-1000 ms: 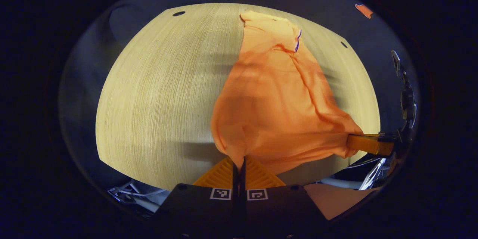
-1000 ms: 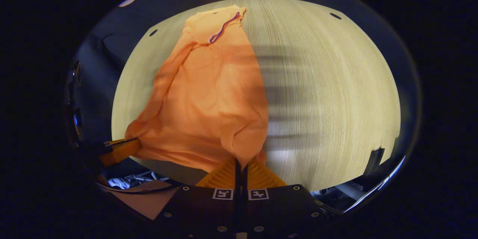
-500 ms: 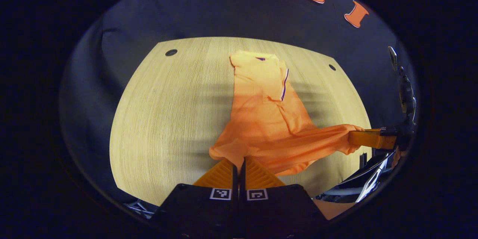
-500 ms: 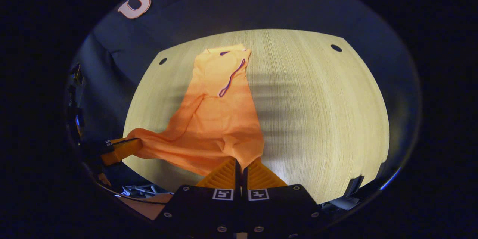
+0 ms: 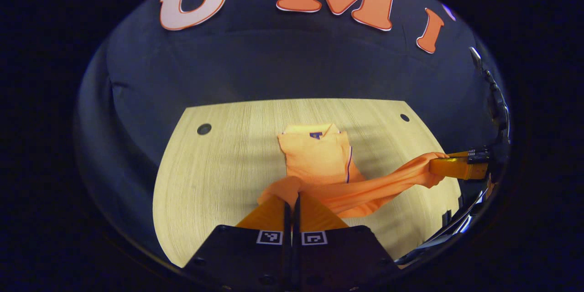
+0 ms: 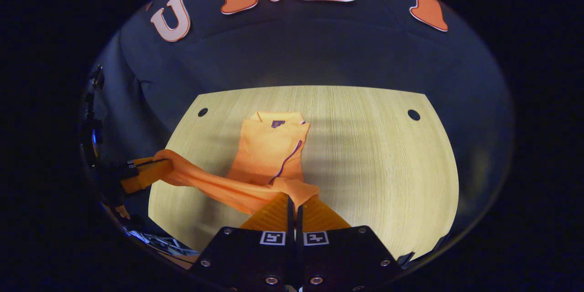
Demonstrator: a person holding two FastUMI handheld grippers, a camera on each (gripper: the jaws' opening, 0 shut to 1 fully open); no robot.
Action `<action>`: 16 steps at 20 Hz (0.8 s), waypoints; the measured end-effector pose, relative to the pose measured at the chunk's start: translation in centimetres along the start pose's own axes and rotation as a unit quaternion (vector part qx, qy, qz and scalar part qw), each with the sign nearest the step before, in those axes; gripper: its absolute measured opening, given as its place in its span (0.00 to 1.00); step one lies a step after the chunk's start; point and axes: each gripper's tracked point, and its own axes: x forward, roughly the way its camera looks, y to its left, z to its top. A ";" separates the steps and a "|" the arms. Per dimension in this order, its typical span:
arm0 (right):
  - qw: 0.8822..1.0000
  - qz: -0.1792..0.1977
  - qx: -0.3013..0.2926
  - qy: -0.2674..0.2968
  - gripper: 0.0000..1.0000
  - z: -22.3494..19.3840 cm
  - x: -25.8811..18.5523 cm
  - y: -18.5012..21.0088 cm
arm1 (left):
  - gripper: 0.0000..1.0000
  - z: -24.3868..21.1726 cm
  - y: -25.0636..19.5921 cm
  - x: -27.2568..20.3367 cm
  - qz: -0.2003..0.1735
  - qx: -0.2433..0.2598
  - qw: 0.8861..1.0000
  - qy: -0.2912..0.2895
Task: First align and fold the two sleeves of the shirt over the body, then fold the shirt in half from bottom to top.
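Observation:
An orange shirt with a dark-trimmed collar lies on the pale wooden table, its collar end toward the far side. My left gripper is shut on one bottom corner of the shirt. My right gripper is shut on the other bottom corner. The hem stretches between them as a raised band above the shirt's body. In the left gripper view the right gripper shows at the far right, pinching the hem. In the right gripper view the left gripper shows at the far left, also holding the hem.
The table has small round holes near its far corners. The black booth wall rises just behind the table's far edge. Bare tabletop lies to either side of the shirt.
Both grippers have carried the shirt's bottom hem up and toward the collar end. The cloth's hanging body has shortened, and the views have tilted up to show the wall.

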 end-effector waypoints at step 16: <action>0.999 -0.018 0.036 0.014 0.00 8.7 14.2 -2.1 | 0.00 6.8 3.5 15.6 0.018 0.021 0.999 0.015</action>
